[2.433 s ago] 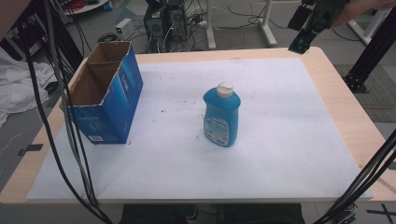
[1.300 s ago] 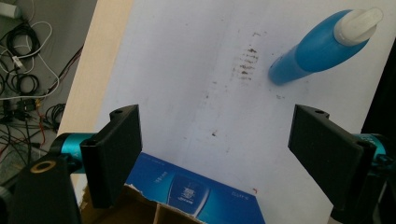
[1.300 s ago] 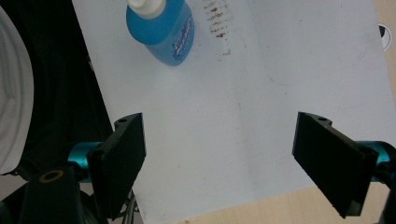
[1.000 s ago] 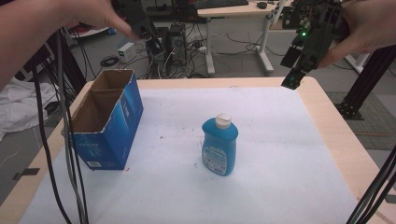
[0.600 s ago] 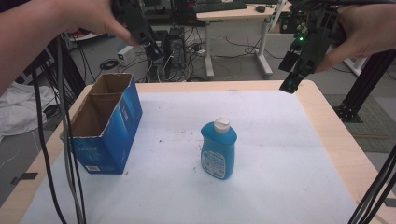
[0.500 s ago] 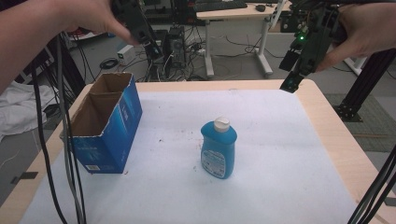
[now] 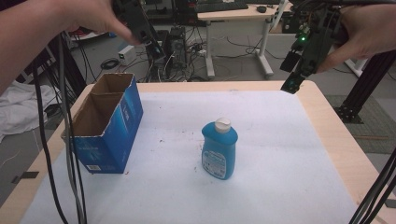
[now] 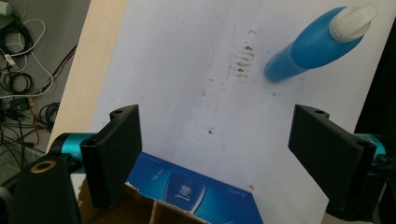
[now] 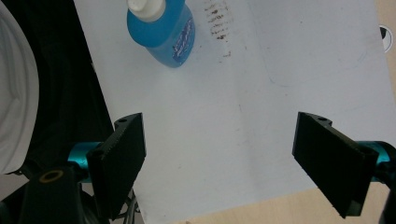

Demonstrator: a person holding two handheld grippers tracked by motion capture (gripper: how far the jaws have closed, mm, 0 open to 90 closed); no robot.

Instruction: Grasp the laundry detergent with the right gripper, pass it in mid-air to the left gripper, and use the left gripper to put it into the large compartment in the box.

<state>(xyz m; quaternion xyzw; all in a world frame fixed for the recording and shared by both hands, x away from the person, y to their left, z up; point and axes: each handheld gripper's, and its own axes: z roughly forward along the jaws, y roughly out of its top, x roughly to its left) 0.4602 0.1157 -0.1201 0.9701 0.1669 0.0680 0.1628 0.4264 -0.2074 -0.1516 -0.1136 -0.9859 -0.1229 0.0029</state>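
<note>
two open grippers held high above a bottle and a box

a workshop room lies behind the scene, with desks on white legs, tangled floor cables and computer gear beyond the far edge of the wooden table (image 7: 327,121). most of the tabletop is covered by a white sheet (image 7: 280,154), marked with small brown specks near its middle.

on the sheet's left side stands an open blue cardboard box (image 7: 105,123), its top flaps gone or folded so the brown inside shows, divided into two compartments. it sits near the left edge of the table, well apart from the bottle.

the blue detergent bottle (image 7: 218,149) stands upright near the centre of the sheet, with a white cap on top and a printed label facing the camera. nothing touches it.

the left gripper (image 8: 217,154) is held up over the far left of the table, above the box; in its own view the two black jaws stand wide apart with nothing between them, the box edge just below and the bottle farther off. the right gripper (image 9: 219,161) hangs above the table's far right corner, a green light glowing on its body; its jaws are also spread wide and empty, with the bottle well away at the top of its view.
</note>
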